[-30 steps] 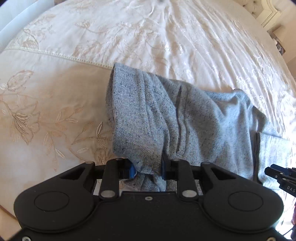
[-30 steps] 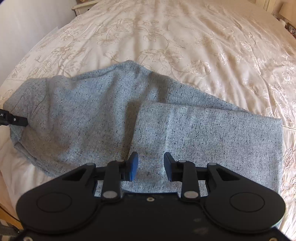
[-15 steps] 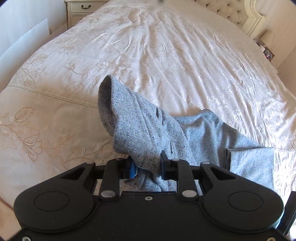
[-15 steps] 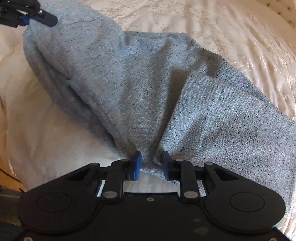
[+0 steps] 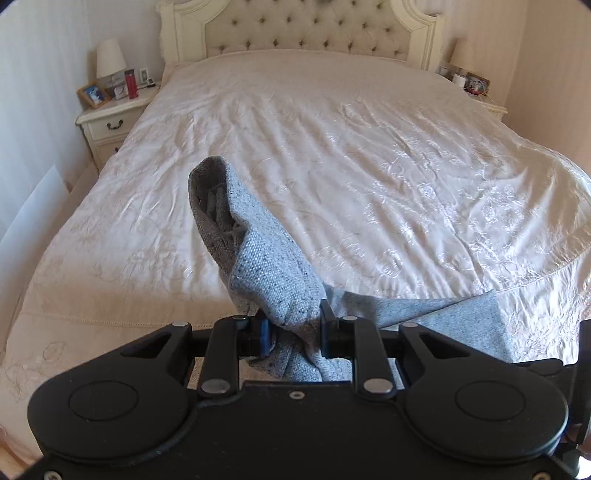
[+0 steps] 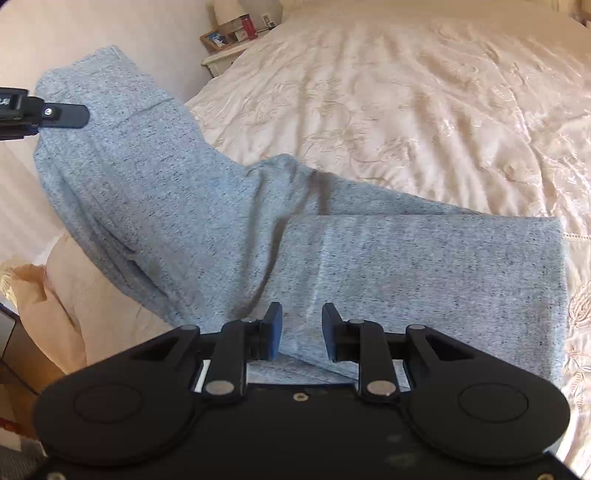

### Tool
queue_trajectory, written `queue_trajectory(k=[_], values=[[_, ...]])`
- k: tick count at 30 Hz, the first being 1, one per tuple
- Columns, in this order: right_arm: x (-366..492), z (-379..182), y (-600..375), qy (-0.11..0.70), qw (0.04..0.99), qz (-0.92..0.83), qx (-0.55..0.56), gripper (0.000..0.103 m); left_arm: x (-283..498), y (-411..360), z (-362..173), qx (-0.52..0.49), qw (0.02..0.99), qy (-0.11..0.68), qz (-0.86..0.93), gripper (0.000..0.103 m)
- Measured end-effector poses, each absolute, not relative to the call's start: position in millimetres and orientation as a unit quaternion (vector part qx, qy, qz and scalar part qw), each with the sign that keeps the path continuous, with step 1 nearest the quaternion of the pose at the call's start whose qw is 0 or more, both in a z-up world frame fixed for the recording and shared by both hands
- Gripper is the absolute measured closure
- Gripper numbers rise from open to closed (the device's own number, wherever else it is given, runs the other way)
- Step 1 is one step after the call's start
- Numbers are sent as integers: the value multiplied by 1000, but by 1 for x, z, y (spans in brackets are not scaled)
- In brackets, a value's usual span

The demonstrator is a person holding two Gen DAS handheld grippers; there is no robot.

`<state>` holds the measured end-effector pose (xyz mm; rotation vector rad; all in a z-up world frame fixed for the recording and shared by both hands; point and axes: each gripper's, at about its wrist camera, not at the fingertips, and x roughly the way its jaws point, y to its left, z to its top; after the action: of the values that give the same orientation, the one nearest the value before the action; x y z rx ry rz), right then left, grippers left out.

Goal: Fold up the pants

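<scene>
The grey speckled pants (image 6: 229, 221) lie partly folded at the near edge of the bed; a folded leg part (image 6: 443, 266) rests flat on the right. My left gripper (image 5: 293, 334) is shut on the waist end of the pants (image 5: 266, 266) and holds it lifted above the bed; its finger shows in the right wrist view (image 6: 62, 112) at the upper left. My right gripper (image 6: 301, 330) is open, its fingertips just over the near edge of the pants at the fold, with nothing clamped.
The cream embroidered bedspread (image 5: 351, 166) covers a wide bed with a tufted headboard (image 5: 306, 33). A nightstand (image 5: 110, 122) with a lamp, frame and red bottle stands at the left. Another nightstand (image 5: 476, 88) is at the right. A beige cushion (image 6: 48, 306) lies low left.
My left gripper has lifted the waist end well above the bed and tilted up. My right gripper closed in on the fold edge, then drew back a little with its jaws apart.
</scene>
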<state>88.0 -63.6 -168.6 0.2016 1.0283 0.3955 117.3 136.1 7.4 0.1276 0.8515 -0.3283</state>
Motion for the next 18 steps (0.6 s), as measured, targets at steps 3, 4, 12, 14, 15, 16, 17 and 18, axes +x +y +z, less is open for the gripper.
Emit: queue_trajectory(k=[3,4,12,14,15,16,17,18], values=[[95,-177,-100,496,842,172,122,76,112,78,17,77,893,396,-197,73],[96,-181,-114,500,840,166,126,76,110,57,16,80,890,395,-213,73],[101,-211,-206,541,821,107,149,76,113,-96,-75,49,810,496,-309,65],[99,-215,-222,550,816,99,145,76,103,-107,-82,43,797,516,-311,65],[98,-215,-227,553,815,100,143,76,101,-107,-85,49,799,517,-302,65],[96,-214,-233,552,816,102,139,76,99,-105,-87,58,805,514,-289,65],[95,-212,-237,552,817,103,135,76,99,-100,-90,66,811,514,-273,64],[94,-211,-243,552,817,105,130,76,101,-94,-95,71,813,520,-254,64]])
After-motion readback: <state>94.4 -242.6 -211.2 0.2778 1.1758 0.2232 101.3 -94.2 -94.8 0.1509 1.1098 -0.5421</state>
